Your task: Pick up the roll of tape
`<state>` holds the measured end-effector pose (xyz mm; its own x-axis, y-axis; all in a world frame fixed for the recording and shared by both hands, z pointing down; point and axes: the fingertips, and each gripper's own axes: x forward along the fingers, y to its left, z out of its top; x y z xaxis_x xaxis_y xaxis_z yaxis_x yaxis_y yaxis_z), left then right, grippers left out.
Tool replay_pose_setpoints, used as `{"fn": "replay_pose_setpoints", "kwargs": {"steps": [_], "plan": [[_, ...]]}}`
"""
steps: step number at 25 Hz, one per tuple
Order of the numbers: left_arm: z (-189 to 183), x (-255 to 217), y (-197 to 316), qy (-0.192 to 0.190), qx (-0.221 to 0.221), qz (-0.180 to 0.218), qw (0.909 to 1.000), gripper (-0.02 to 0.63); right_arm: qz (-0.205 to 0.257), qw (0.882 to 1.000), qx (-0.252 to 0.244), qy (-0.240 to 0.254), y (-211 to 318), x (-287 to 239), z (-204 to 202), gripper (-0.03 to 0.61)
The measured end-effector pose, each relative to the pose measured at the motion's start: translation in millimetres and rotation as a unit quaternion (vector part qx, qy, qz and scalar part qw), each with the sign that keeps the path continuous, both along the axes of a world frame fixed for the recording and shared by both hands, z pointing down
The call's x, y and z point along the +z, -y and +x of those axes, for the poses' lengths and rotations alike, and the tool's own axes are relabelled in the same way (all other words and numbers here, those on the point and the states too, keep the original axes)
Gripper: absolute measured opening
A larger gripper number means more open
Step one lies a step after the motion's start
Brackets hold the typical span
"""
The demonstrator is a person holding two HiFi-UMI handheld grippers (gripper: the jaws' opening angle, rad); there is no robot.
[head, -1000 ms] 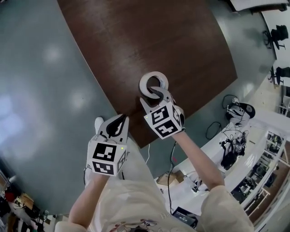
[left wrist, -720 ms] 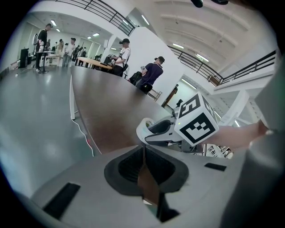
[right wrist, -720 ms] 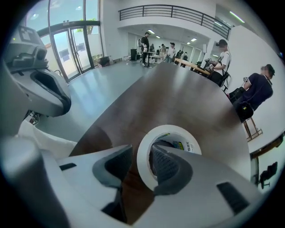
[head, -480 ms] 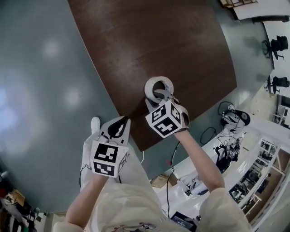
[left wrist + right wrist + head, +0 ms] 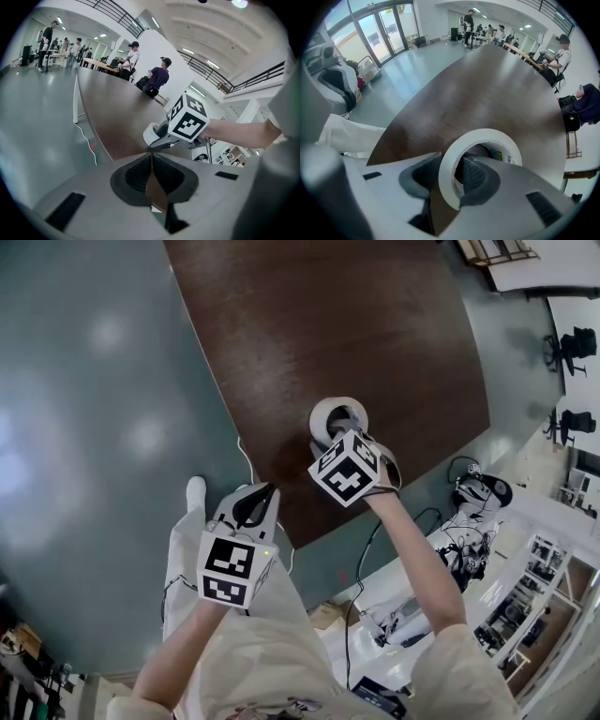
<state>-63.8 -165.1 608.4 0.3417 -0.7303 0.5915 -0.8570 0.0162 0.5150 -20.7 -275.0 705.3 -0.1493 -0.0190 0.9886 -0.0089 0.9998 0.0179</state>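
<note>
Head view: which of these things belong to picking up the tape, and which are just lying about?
In the job:
roll of tape; right gripper, shut on the roll's wall; brown table under it.

Just about:
left gripper, shut and empty; white cable on the floor; office chairs; people at the far end.

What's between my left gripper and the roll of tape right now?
Nothing but bare tabletop separates the left gripper from the roll of tape; head view and left gripper view both show it.
</note>
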Motion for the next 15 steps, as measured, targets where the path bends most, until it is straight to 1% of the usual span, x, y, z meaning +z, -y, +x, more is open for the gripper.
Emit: {"fn": "replay_pose_setpoints", "kwargs": {"steps": [3,5,10,15], "plan": [[-8.5,1.1,-5.7,0.001,-0.004,0.002,1.0,0.008,-0.01,1.0,0.001,-0.002,-1.1,2.6,-6.3,0.115],[-10.2,-1.0,-9.5,0.001,-0.006,0.002,1.0,0.008,-0.008,1.0,0.001,0.001,-2.5,0.9,-6.8,0.114],[-14.0,-3.3,-14.0,0.006,-0.01,0.008,0.9999,0.008,0.019,1.0,0.008,0.018,-2.3,2.2,-5.8,0.11],[-19.7,-15.0,-22.6,0.018,-0.012,0.016,0.9996,0.008,0.048,0.996,0.04,0.062,-6.0,-9.7,-6.4,0.104]]}}
